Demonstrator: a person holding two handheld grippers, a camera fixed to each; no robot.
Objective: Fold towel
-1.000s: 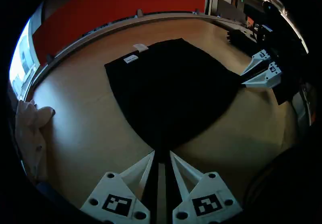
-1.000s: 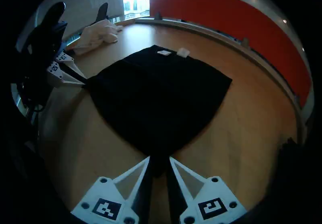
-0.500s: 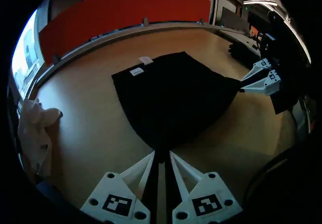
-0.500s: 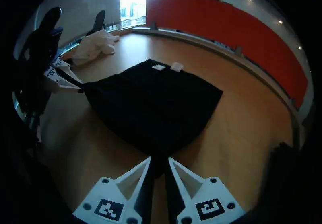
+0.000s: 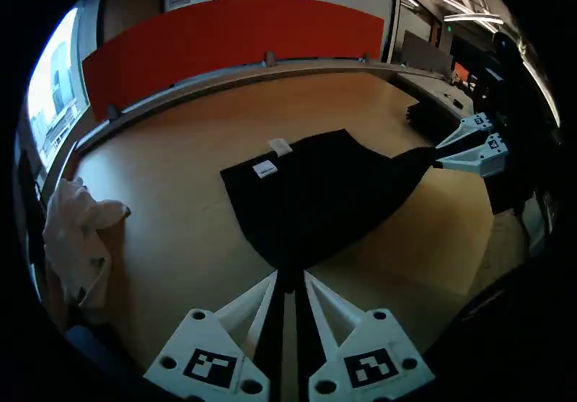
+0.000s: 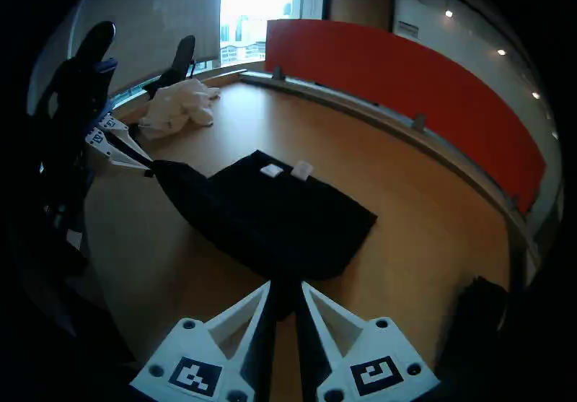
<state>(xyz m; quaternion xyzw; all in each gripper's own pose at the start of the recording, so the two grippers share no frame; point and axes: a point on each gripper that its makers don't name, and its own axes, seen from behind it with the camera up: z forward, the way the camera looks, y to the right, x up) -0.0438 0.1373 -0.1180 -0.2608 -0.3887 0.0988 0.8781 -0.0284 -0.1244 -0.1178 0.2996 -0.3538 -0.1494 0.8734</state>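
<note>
Left tool (image 5: pixel 291 278) and right tool (image 6: pixel 287 288), each clamped tight on a near corner of the black towel (image 5: pixel 317 193), hold those corners raised above the wooden bench (image 5: pixel 166 178). The towel's far edge, with two white tags (image 5: pixel 265 169), rests on the wood. A crumpled white cloth (image 5: pixel 76 236) lies well apart, near a red partition (image 5: pixel 231 37).

Matt black cloth towel (image 5: pixel 317 193), smooth glossy wood table (image 5: pixel 180 185), white plastic hand-held gripper (image 5: pixel 290 286)
</note>
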